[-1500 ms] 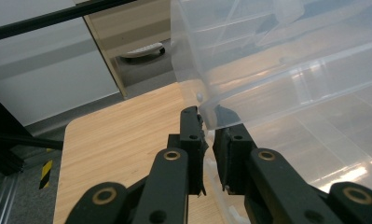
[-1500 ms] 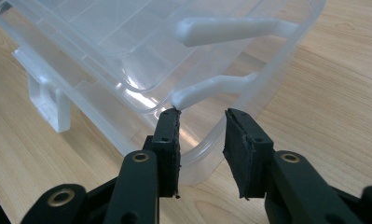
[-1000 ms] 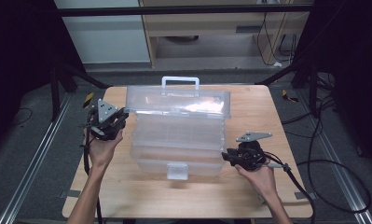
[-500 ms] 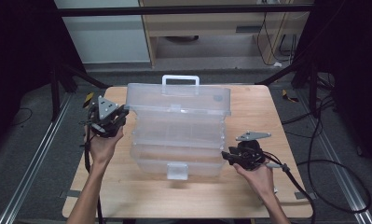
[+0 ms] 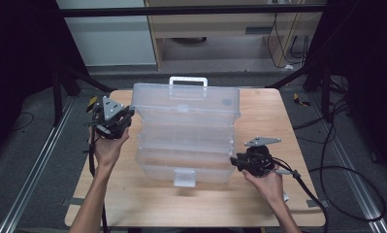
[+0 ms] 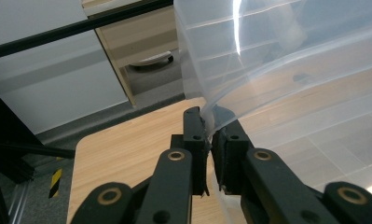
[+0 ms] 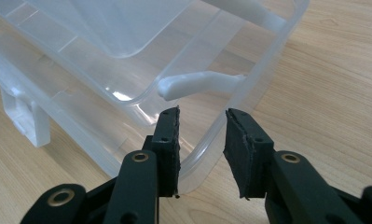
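- High view: the clear plastic organiser box [image 5: 186, 141] sits in the middle of the wooden tabletop [image 5: 288, 126], lid [image 5: 186, 99] raised toward the far side with the white carry handle [image 5: 187, 80] on top and the front latch [image 5: 184, 177] facing me.
- My left gripper [image 5: 125, 116] is at the lid's left end. In the left gripper view my fingers [image 6: 193, 140] are pinched tight on the thin lid edge [image 6: 211, 114], almost fully closed.
- My right gripper [image 5: 237, 162] is at the box's front right corner. In the right gripper view my jaws straddle the base rim [image 7: 207, 144], and they have just been closing a little. A gap shows at the right finger [image 7: 242, 149], so I judge this as not yet a clamp.
- To do this well, I should steady the base with the right fingers before I swing the lid.
- The lid plastic is thin and bends, so I would move my left hand slowly along the hinge arc rather than pull sideways.
- The white pivot arm [image 7: 197, 84] lies just beyond my right fingers; I should keep clear of it.
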Demonstrator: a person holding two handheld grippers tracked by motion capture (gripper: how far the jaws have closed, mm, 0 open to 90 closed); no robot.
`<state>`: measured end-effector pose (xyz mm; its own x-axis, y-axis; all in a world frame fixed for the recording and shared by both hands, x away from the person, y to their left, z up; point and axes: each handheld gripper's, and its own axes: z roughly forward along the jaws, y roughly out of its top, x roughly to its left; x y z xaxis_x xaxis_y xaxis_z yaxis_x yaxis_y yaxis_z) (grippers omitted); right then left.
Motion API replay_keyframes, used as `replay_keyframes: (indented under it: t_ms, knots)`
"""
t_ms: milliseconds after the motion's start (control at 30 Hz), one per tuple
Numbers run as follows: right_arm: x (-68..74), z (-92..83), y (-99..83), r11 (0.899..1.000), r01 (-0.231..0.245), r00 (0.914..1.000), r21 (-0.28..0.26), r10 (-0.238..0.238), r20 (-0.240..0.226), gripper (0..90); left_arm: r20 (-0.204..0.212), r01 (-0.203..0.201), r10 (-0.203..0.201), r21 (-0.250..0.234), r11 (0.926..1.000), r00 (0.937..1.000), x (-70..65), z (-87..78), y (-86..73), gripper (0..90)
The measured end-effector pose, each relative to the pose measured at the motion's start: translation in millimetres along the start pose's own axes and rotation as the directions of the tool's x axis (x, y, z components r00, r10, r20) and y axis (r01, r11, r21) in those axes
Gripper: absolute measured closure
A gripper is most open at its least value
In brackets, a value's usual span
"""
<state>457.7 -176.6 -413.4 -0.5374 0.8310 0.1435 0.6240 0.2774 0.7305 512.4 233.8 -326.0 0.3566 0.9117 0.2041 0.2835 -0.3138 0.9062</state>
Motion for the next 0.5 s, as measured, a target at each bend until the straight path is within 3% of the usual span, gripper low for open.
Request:
replay_keyframes:
  t_ms: [500]
  knots:
    - [-1.2, 0.0, 1.0, 1.0, 0.011, 0.9999, 0.007, -0.011, -0.005, 65.6, -0.011, 0.013, -0.013, -0.02, 0.9997, 0.9999, 3.9, 10.3, 7.4, 84.9]
